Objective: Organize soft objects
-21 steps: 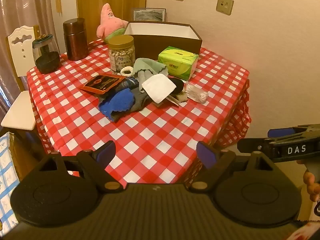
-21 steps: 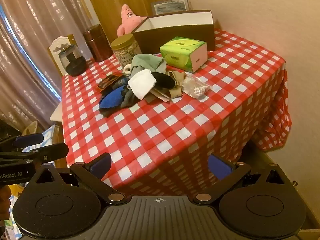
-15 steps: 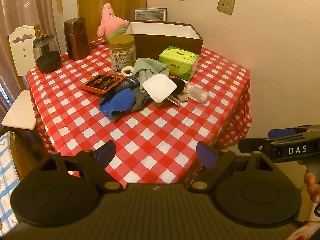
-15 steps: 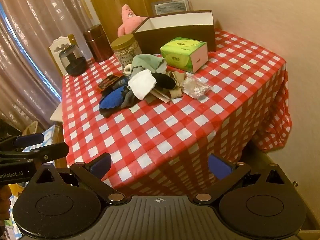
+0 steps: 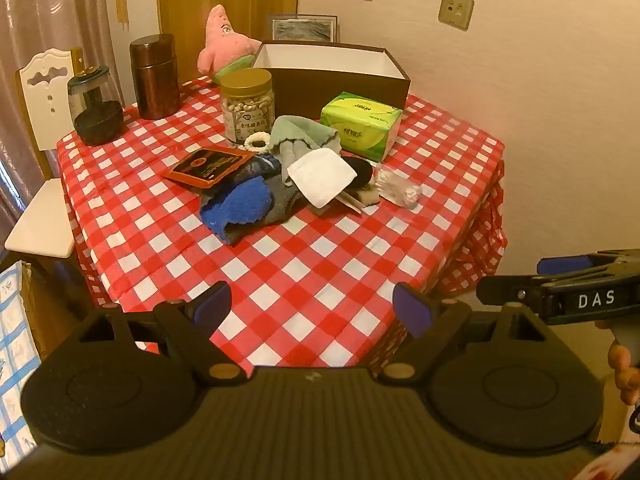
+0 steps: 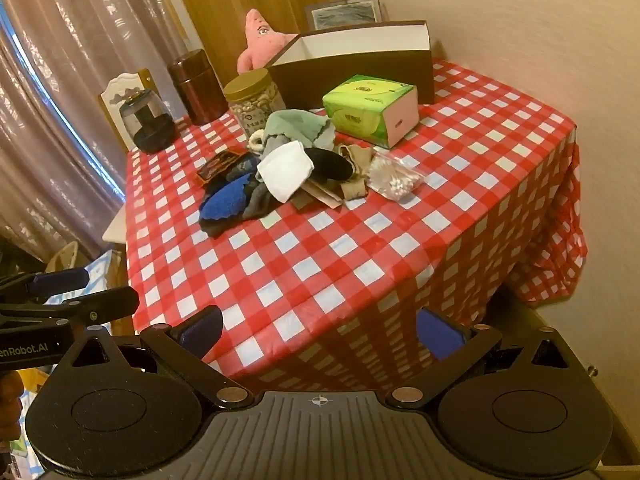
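Not yet started: left gripper (image 5: 312, 308) and right gripper (image 6: 318, 330) both wide open and empty short of the table (image 5: 304, 280), soft pile of cloths (image 5: 280, 184) mid-table before the open box (image 5: 336, 76); probably next, reaching in for one.

The bench (image 5: 304, 280), draped in a red-and-white checked cloth, carried a brown box (image 5: 340, 80), a tissue pack (image 5: 360, 126), a nut jar (image 5: 248, 108), a copper canister (image 5: 154, 76) and a heap of soft cloths (image 5: 280, 184).
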`<state>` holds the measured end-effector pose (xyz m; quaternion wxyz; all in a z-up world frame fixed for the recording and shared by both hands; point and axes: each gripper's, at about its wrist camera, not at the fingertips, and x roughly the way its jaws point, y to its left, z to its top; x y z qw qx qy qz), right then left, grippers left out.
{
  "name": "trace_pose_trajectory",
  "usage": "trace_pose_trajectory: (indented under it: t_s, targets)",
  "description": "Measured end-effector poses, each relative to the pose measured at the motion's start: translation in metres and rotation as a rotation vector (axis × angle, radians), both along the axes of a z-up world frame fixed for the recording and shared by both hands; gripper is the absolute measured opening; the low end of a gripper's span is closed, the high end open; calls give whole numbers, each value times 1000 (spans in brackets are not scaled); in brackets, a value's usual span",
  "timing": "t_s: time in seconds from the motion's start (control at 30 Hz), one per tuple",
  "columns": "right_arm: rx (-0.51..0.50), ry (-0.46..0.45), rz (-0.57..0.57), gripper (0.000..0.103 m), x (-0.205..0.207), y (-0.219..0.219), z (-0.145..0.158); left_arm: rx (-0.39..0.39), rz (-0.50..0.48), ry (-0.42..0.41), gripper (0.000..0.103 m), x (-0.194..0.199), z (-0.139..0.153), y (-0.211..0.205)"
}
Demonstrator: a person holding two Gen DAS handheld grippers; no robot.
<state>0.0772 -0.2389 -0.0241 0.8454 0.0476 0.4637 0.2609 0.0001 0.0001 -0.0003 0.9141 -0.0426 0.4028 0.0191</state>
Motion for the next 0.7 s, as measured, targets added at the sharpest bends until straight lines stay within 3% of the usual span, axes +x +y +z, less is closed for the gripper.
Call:
trace_pose_trajectory:
  t_s: [0.7]
  targets:
    - [3, 0, -1, 103, 4, 3, -1, 2, 1, 3, 87, 0, 0, 0]
